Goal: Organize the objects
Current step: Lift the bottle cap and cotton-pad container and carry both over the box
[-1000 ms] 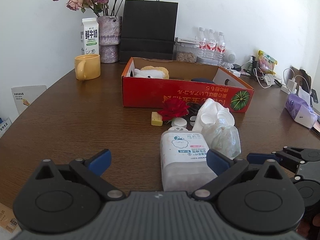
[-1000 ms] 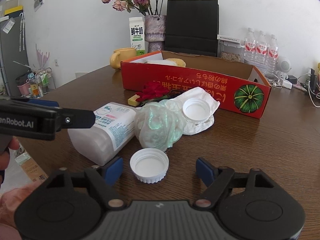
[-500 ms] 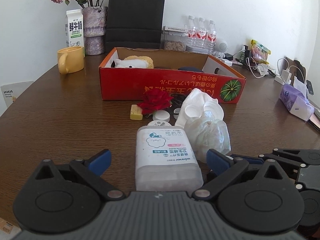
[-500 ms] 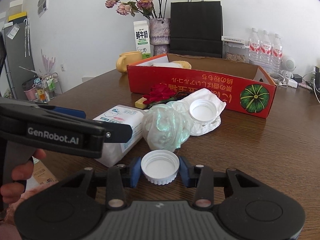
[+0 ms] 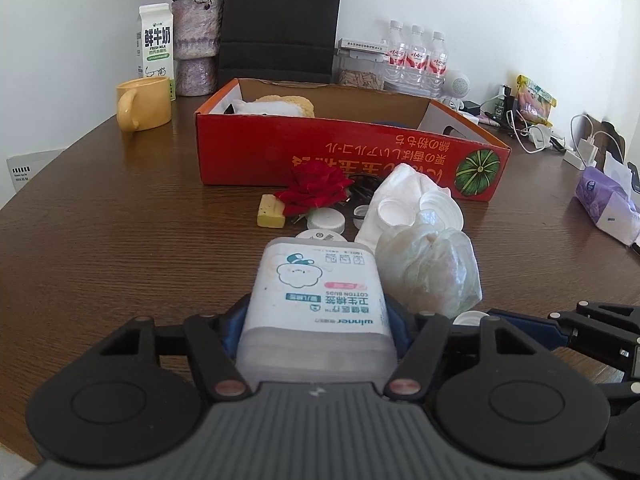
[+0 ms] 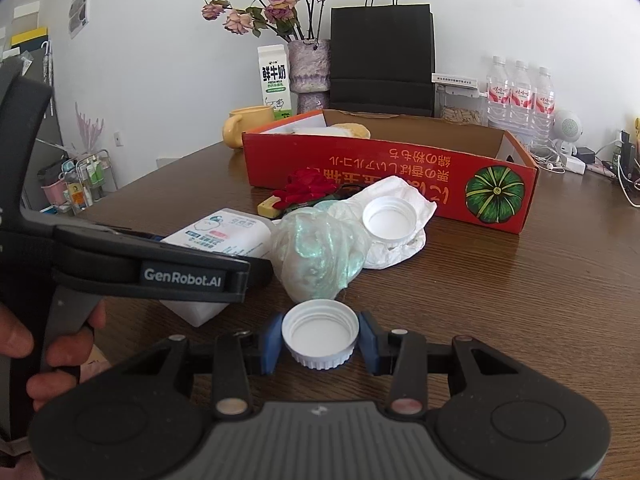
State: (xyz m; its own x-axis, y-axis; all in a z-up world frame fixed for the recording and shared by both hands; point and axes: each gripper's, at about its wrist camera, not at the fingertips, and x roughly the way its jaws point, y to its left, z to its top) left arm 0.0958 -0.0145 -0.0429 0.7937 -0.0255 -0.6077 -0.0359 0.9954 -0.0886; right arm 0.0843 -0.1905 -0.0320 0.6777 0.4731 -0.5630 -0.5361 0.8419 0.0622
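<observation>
White plastic, the cotton bud box [image 5: 320,304] lies flat on the wooden table [image 5: 120,248], on the near side of the red cardboard box [image 5: 340,156]. The left gripper [image 5: 318,320] is closing its jaws on it, blue pads against both sides. Just beside the cotton bud box, toward the red box's pumpkin end, sits a crumpled clear bag [image 5: 430,268], and at that bag's near edge the right gripper [image 6: 320,338] pinches an upturned white cap [image 6: 320,334] between its blue pads. Between the bag and the red cardboard box lies a white wrapper [image 6: 394,216] carrying a second cap [image 6: 389,217]. An artificial red rose [image 5: 314,192] and a yellow block [image 5: 271,211] lie close against the red box's front wall. A yellow mug [image 5: 143,103] stands beyond its far-left corner.
</observation>
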